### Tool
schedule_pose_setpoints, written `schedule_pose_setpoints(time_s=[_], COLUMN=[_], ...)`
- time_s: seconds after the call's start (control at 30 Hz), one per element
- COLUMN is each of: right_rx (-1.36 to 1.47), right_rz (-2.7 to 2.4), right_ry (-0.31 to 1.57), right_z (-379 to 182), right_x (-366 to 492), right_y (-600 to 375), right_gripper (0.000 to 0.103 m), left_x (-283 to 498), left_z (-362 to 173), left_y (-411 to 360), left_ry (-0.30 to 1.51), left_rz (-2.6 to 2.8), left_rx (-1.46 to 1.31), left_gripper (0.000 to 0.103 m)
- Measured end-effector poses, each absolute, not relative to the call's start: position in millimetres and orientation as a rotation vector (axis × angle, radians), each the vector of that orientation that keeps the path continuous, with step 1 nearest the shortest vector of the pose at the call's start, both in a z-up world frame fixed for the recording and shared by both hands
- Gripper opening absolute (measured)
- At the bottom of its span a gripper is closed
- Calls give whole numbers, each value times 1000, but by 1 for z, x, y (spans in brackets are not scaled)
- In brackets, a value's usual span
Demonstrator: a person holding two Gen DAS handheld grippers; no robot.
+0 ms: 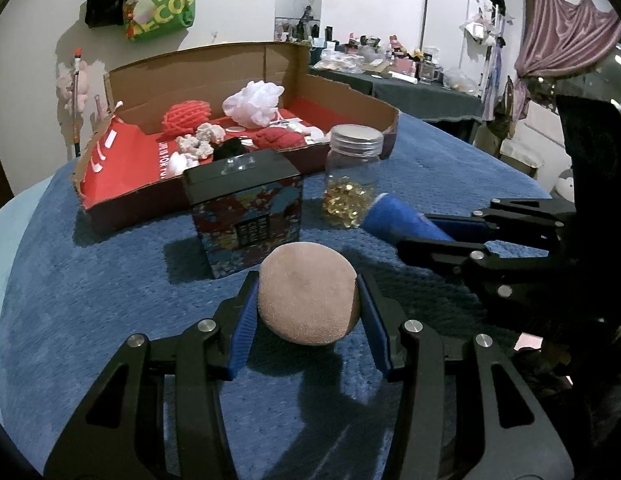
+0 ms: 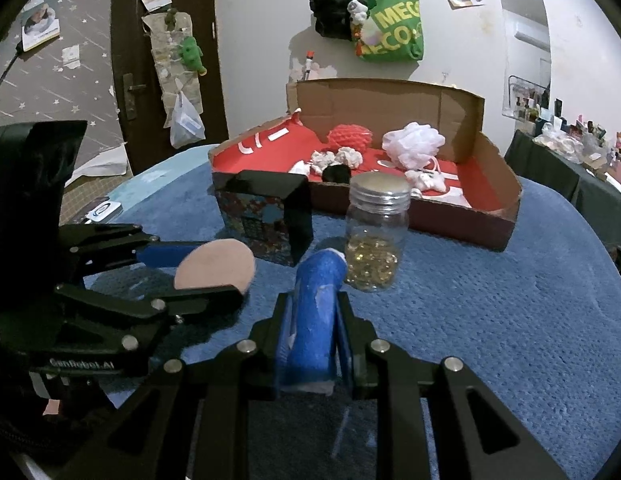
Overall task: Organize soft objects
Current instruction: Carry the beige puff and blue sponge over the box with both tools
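From the left wrist camera, the left gripper point(image 1: 308, 308) is clamped on a round beige sponge puff point(image 1: 308, 294), its blue pads point(image 1: 242, 334) pressing both sides just above the blue tablecloth point(image 1: 110, 300). Just beyond the puff stands a patterned box with a black lid point(image 1: 246, 208), and to its right a clear jar with gold beads point(image 1: 352, 176). Behind both sits the cardboard tray with a red lining point(image 1: 126, 148), holding a white mesh pouf point(image 1: 254, 102), a red mesh pouf point(image 1: 186, 118), pale fluffy scrunchies point(image 1: 200, 142) and a dark soft lump point(image 1: 228, 150). At the right the right gripper point(image 1: 406, 226) reaches in, closed on a blue roll point(image 1: 390, 214) whose end lies near the jar.

From the right wrist camera, the right gripper point(image 2: 312, 344) squeezes the blue roll point(image 2: 316, 304) lengthwise between its jaws, the roll's far end close to the jar point(image 2: 376, 236). The left gripper point(image 2: 214, 272) is at the left with the flat beige puff point(image 2: 216, 266) gripped edge-on beside the patterned box point(image 2: 266, 216). The tray point(image 2: 494, 184) lies behind, with the white pouf point(image 2: 414, 144) and red pouf point(image 2: 348, 136) inside it.
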State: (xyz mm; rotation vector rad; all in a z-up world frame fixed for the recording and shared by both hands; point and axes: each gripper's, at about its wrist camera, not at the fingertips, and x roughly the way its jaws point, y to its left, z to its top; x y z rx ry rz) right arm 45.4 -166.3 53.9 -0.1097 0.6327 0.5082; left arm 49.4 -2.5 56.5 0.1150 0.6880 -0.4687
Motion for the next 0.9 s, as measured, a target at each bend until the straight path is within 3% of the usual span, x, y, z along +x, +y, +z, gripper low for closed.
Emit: schedule_pose_setpoints(time_s=[0.9], right_rx=[-103], right_rz=[356], right_ry=[680], right_z=[62], right_x=[83], right_y=[-221], right_gripper=[23], left_x=[90], left_z=[58], left_y=[65], left_ry=[748], left_rz=[-300], left_rx=[114], left_gripper=[46])
